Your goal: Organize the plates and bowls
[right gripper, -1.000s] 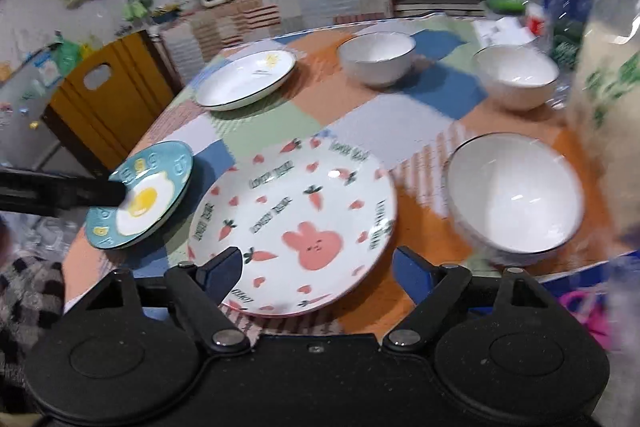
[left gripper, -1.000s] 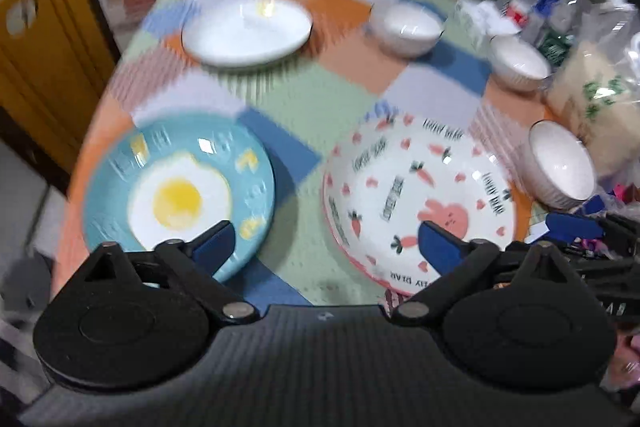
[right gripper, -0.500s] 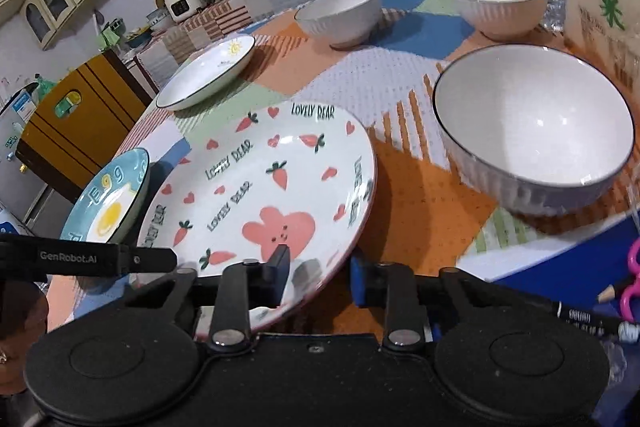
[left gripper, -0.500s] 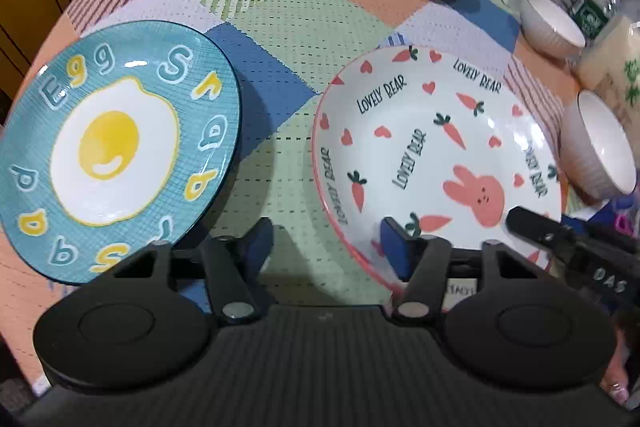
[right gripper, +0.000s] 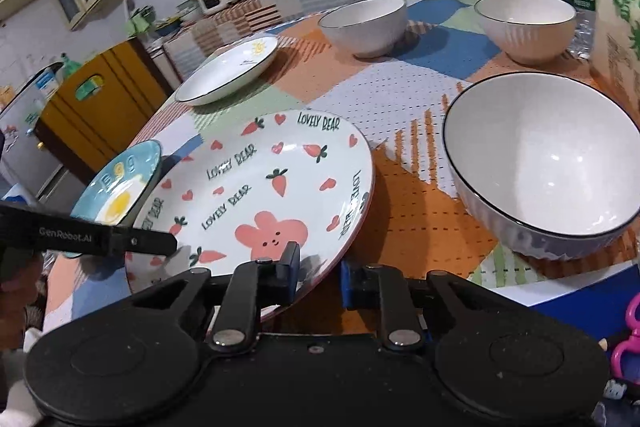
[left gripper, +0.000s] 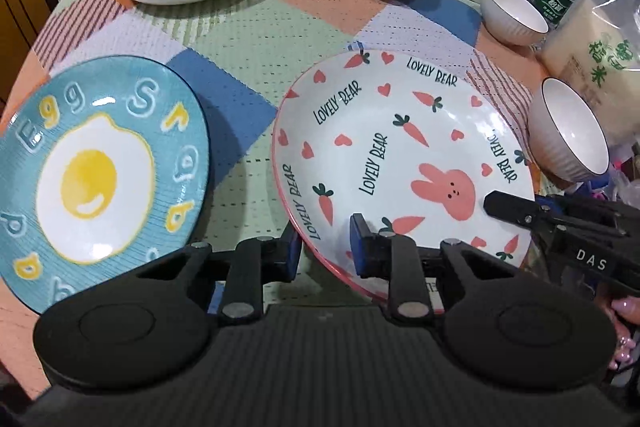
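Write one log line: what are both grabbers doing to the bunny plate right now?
left hand-held gripper: straddles near rim of bunny plate | right hand-held gripper: straddles same rim | grip: cannot tell | egg plate: untouched
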{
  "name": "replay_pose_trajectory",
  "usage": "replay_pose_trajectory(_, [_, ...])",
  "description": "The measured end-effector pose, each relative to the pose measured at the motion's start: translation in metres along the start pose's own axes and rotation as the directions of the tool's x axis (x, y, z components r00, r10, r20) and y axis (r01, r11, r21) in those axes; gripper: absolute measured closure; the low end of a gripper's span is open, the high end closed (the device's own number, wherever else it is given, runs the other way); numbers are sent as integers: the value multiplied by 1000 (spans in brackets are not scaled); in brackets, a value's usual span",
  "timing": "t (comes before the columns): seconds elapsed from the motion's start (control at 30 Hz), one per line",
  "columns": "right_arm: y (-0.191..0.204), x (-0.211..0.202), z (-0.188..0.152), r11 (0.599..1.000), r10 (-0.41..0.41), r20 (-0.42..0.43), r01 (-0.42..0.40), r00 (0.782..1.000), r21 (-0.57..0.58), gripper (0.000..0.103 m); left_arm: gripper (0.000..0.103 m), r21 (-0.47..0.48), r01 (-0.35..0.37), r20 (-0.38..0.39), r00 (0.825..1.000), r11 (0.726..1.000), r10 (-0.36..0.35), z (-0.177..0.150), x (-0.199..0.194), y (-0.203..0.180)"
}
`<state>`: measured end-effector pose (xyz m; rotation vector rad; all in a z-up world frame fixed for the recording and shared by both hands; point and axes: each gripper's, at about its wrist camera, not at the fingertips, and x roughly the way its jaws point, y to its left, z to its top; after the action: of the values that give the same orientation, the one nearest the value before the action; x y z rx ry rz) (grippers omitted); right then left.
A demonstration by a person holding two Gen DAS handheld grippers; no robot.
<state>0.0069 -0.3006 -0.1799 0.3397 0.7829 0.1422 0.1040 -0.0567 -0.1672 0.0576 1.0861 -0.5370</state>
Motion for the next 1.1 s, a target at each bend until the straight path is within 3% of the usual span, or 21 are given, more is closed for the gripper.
replay_pose_trajectory(0.2, [8,-4,17,999,23,39,-22,999,-39,79,79,4,-1,44,999,1000,1,19,-16,7])
replay_pose_trajectory(0.43, [14,8,64,998,5,64,-1,998,-63,79,79,-11,11,51,999,1000,-10,69,-10,14])
replay_pose_trajectory(0.63, [5,43,97,997,-16,7,17,1000,-76,78,78,-26,18,-12,1000,999,-19,98,20,23])
replay_pose_trajectory(1.1, [3,78,117,990,-141,-90,138,986,-38,78,77,-22,29,-79,996,999,-31,118,57,23])
